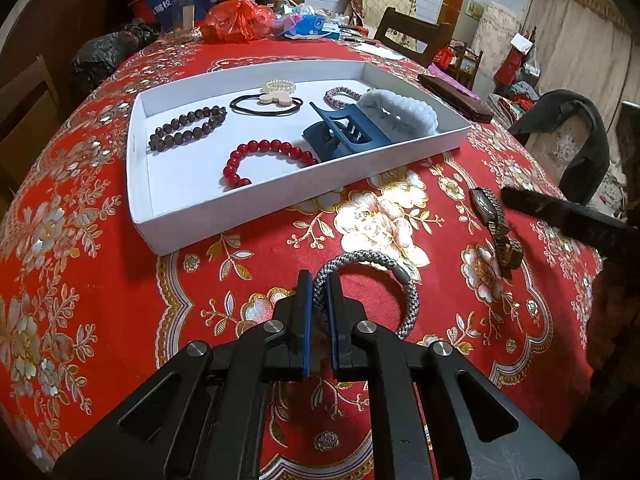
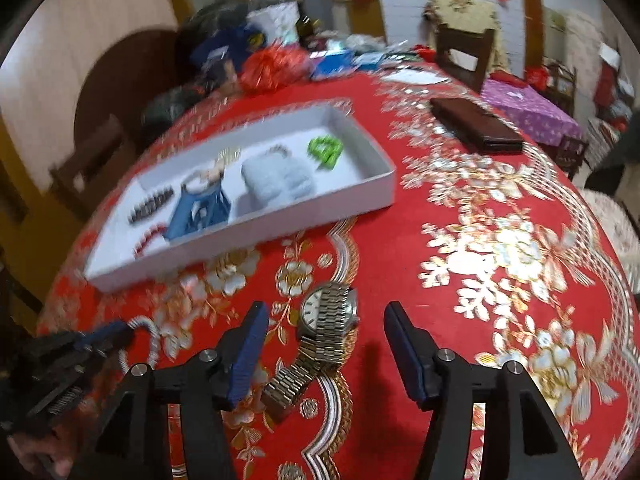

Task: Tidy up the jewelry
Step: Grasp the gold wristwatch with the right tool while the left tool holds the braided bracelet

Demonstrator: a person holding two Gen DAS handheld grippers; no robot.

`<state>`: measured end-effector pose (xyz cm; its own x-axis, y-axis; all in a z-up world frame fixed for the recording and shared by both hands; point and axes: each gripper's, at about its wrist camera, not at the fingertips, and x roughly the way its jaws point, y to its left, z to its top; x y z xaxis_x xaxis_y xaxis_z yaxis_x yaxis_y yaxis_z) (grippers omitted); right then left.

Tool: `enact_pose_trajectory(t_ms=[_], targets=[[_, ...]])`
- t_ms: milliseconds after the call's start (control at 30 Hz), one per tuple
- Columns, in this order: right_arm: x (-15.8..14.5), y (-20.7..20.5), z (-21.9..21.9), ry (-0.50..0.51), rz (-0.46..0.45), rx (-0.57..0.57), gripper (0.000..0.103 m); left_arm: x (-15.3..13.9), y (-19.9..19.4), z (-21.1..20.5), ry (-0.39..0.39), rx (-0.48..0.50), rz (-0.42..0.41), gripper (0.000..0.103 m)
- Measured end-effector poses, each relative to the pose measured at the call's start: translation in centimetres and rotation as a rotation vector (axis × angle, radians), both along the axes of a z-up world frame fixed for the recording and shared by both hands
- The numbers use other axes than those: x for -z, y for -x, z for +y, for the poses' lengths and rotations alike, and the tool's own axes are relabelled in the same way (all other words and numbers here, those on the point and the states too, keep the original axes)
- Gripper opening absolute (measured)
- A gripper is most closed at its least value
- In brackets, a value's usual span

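Left gripper you've got pinched tight on the grey bracelet, near the table's front edge. Right gripper is open around the watch, pads not touching it.

The red tablecloth with gold and silver flowers carries a white shallow cardboard tray; the grey braided cord bracelet is speckled.

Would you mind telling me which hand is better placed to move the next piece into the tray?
Left: its tongs are already shut on the grey braided bracelet. The right tongs only stand open around the watch.
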<state>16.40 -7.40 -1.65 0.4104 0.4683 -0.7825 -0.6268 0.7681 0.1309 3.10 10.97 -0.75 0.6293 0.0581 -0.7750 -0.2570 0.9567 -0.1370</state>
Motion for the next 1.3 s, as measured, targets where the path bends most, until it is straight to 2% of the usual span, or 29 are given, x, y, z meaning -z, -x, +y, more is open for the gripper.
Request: enact_pose_trajectory(t_ms=[67, 167, 233, 267, 333, 467, 700, 767, 800, 967, 1000, 1067, 1133, 1233, 1300], targets=[[1.3, -0.3, 0.8, 0.048, 0.01, -0.019, 0.059, 0.0, 0.0, 0.0, 0.004, 0.0, -0.001, 0.005], [1.3, 0.7, 1.9, 0.119, -0.075, -0.053, 0.061, 0.0, 0.1, 0.1, 0.012, 0.0, -0.003, 0.005], [0.9, 0.7, 1.8, 0.111, -0.068, -0.05, 0.059, 0.0, 0.1, 0.1, 0.014, 0.0, -0.004, 0.005], [0.6, 0.9, 1.8, 0.114, -0.074, -0.056, 0.057, 0.0, 0.0, 0.1, 0.013, 0.001, -0.003, 0.005], [0.4, 0.9, 1.6, 0.11, -0.08, -0.061, 0.038, 0.0, 0.1, 0.1, 0.015, 0.001, -0.004, 0.005], [-0.3, 1.4, 1.5, 0.118, -0.096, -0.052, 0.036, 0.0, 0.1, 0.0, 0.016, 0.001, -0.004, 0.005], [-2.2, 2.2, -0.5, -0.004, -0.078, -0.021, 0.036, 0.0, 0.1, 0.1, 0.013, 0.001, -0.003, 0.005], [-2.9, 2.4, -1.1, -0.024, -0.081, -0.025, 0.02, 0.0, 0.1, 0.0, 0.011, 0.001, -0.003, 0.005], [-2.7, 2.0, -1.3, -0.038, -0.068, -0.03, 0.004, 0.0, 0.1, 0.0, 0.009, 0.001, -0.002, 0.005], [-2.3, 1.9, -1.7, -0.065, -0.028, -0.013, 0.003, 0.0, 0.0, 0.0, 0.003, 0.001, 0.0, 0.005], [-1.8, 1.5, -1.6, -0.071, -0.018, 0.006, 0.004, 0.0, 0.0, 0.0, 0.003, 0.001, 0.0, 0.005], [-1.5, 0.9, -2.6, -0.108, 0.037, 0.051, 0.017, 0.0, 0.0, -0.1, 0.006, 0.001, -0.001, 0.005], [-1.4, 0.7, -3.3, -0.135, 0.062, 0.084, 0.051, 0.0, 0.0, -0.1, 0.004, 0.001, 0.0, 0.005], [-1.6, 1.1, -4.1, -0.154, 0.069, 0.12, 0.064, 0.1, -0.1, -0.1, 0.008, 0.001, -0.001, 0.005], [-1.3, 1.5, -3.9, -0.134, 0.097, 0.12, 0.064, 0.0, 0.0, 0.0, 0.011, 0.001, -0.002, 0.005]])
